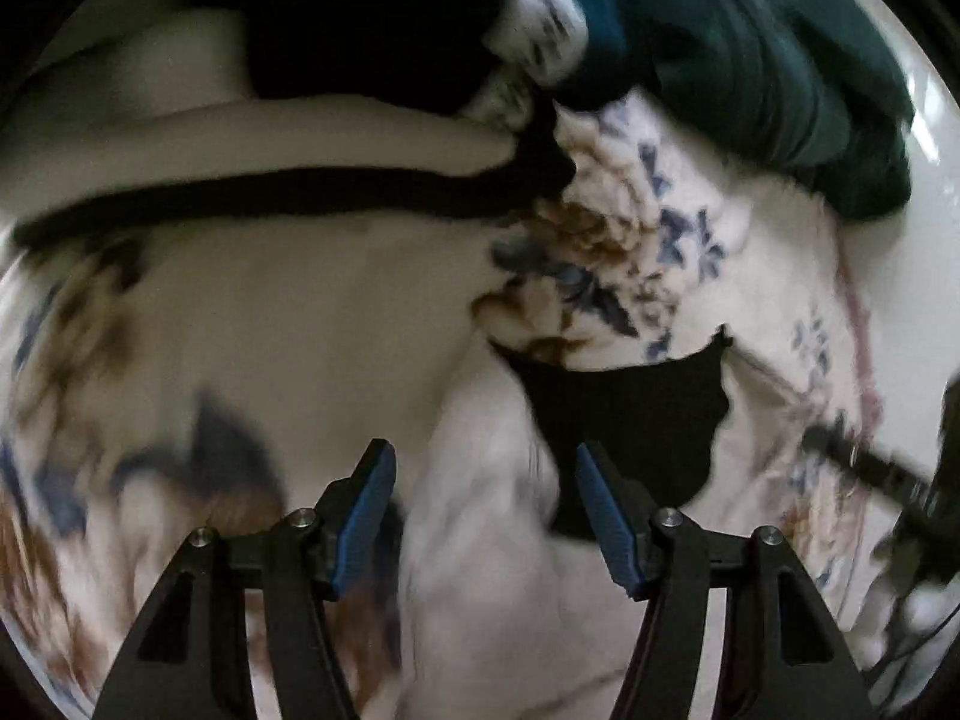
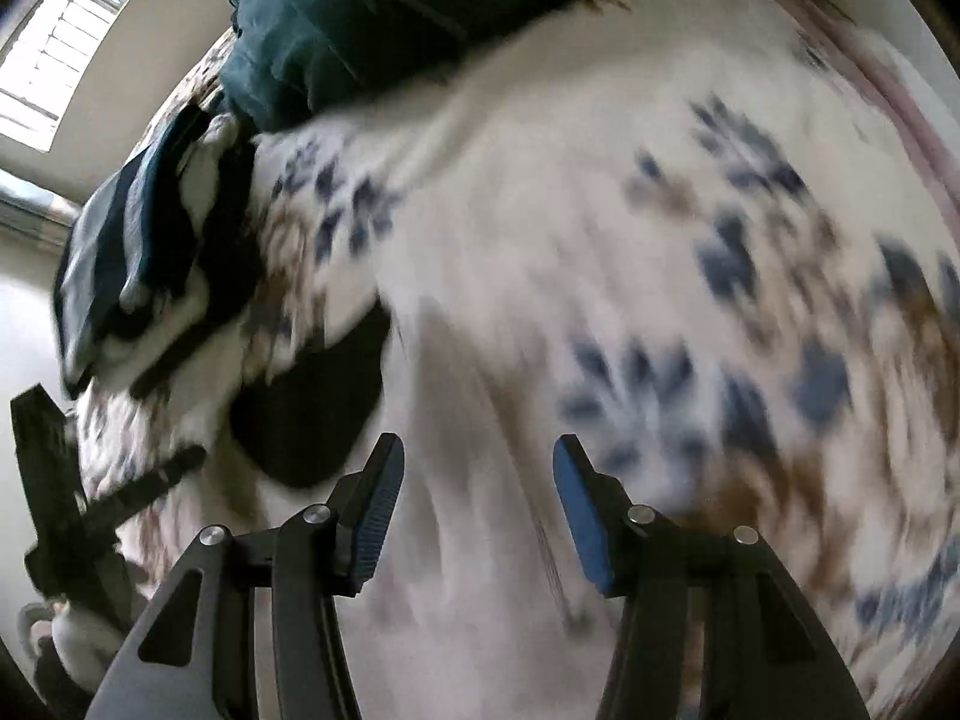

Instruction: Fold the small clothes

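Note:
A small black ribbed garment lies on a white floral bedspread, just ahead and right of my left gripper, which is open and empty above the cloth. In the right wrist view the same black garment lies left of my right gripper, which is open and empty over the bedspread. Both views are motion-blurred. The other gripper shows at the left edge of the right wrist view.
A dark teal garment is heaped at the back right, also in the right wrist view. A pile of black and white clothes lies at the back. A black strap crosses the bedspread. A window is at upper left.

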